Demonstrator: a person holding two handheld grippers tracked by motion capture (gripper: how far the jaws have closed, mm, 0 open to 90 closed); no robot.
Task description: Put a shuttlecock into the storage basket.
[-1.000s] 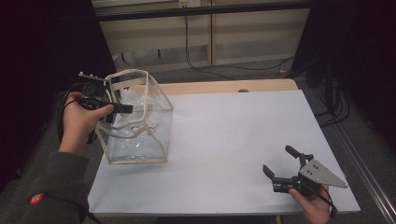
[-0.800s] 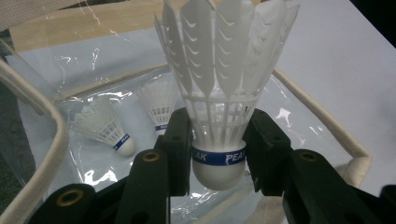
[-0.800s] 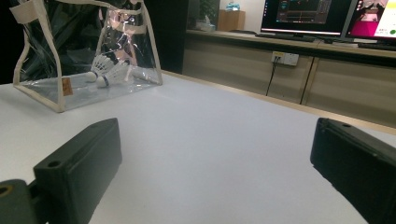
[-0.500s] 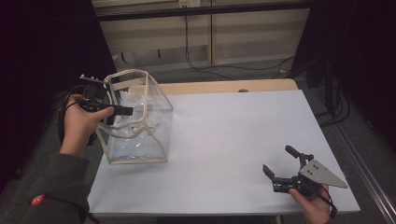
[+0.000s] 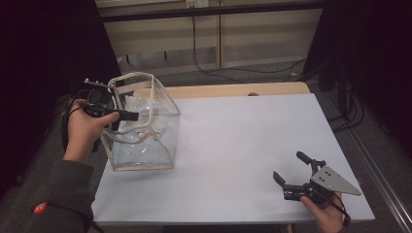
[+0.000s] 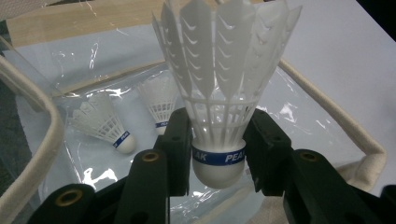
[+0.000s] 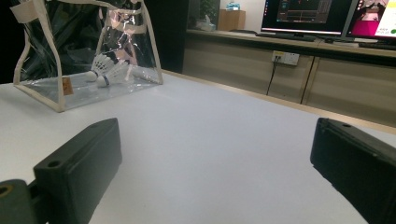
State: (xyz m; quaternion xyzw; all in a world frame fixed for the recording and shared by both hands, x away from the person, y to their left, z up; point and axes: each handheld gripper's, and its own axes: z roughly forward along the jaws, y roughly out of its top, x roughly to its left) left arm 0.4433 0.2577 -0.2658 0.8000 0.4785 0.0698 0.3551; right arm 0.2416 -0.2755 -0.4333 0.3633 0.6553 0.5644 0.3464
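Note:
A white shuttlecock (image 6: pixel 218 93) with a blue band stands cork-down between the jaws of my left gripper (image 6: pixel 218 154), which is shut on it near the cork. The left gripper (image 5: pixel 127 116) reaches over the left rim of a clear plastic bag (image 5: pixel 145 131) with cream trim, standing open at the table's left. Two more shuttlecocks (image 6: pixel 100 123) (image 6: pixel 161 100) lie on the bag's bottom below. My right gripper (image 5: pixel 289 167) rests open near the front right of the table, nothing between its jaws (image 7: pixel 215 154). From there the bag (image 7: pixel 84 51) and its shuttlecocks (image 7: pixel 105 67) show at the far left.
The white table (image 5: pixel 243 126) stretches between the bag and the right gripper. A wooden strip (image 5: pixel 233 90) runs along its far edge. Behind it stand low cabinets (image 5: pixel 262 34) with cables on the floor. Monitors (image 7: pixel 308 11) sit on a counter.

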